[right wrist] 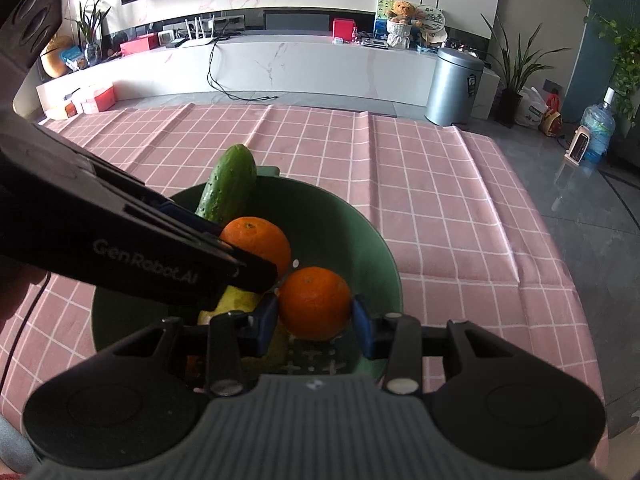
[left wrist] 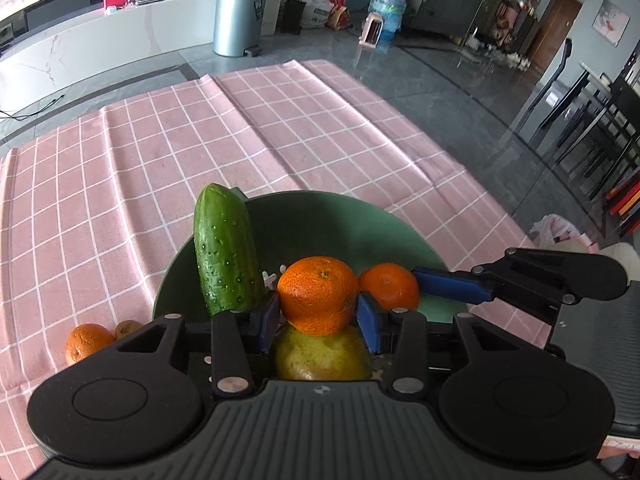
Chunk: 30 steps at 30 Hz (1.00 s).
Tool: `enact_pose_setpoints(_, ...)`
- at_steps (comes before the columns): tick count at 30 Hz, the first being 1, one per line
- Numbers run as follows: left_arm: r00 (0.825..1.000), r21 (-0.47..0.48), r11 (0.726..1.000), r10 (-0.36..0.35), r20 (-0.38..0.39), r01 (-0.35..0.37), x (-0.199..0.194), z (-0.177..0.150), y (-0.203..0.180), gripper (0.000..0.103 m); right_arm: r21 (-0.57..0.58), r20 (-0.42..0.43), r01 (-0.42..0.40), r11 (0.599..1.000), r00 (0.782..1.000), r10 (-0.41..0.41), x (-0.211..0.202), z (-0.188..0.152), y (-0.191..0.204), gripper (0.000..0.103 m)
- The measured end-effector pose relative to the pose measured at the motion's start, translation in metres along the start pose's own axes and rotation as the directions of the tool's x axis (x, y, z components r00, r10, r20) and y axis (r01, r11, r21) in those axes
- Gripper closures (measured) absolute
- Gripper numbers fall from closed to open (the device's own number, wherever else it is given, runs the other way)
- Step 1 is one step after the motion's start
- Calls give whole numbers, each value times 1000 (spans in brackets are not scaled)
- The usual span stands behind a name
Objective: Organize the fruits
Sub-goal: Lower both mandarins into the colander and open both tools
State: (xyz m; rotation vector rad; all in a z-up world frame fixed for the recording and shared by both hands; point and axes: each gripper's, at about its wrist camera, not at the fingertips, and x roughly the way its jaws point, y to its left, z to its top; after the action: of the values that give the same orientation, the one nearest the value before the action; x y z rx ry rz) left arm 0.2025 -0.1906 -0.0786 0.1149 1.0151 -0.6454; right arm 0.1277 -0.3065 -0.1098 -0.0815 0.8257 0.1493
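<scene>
Placing step: left gripper fingers clamped on one orange, right gripper fingers clamped on a second orange, both over the green bowl holding cucumber and pear; next, lower and release, then fetch the loose orange on the desk.

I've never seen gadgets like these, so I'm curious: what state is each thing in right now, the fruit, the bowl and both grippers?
Left gripper: shut on an orange, over the bowl.
Right gripper: shut on a second orange, over the bowl.
Cucumber: leaning on end against the rim.
Green bowl: upright, holding produce.
Yellow-green fruit: lying in the bowl.
Third orange: on the checked cloth, outside the bowl.
</scene>
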Motion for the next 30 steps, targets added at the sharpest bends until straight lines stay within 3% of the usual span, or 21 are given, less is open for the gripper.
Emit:
enact_pose_setpoints(19,1000,-1,1000,13,8,-13,1,-3,0,49,-27,-31,30,999,999,-31,6,3,3,66)
enact_pose_setpoints(25,999,5,1000,12,51,-12,-22,-9,-2,49,-28,-9,55,998,998,-55,-6,0,11,61)
enact_pose_setpoints(30,993,17,998,59,101,-61,-49,-17,-1,49,54,19,55,997,998,-56,-23,-2,18,59)
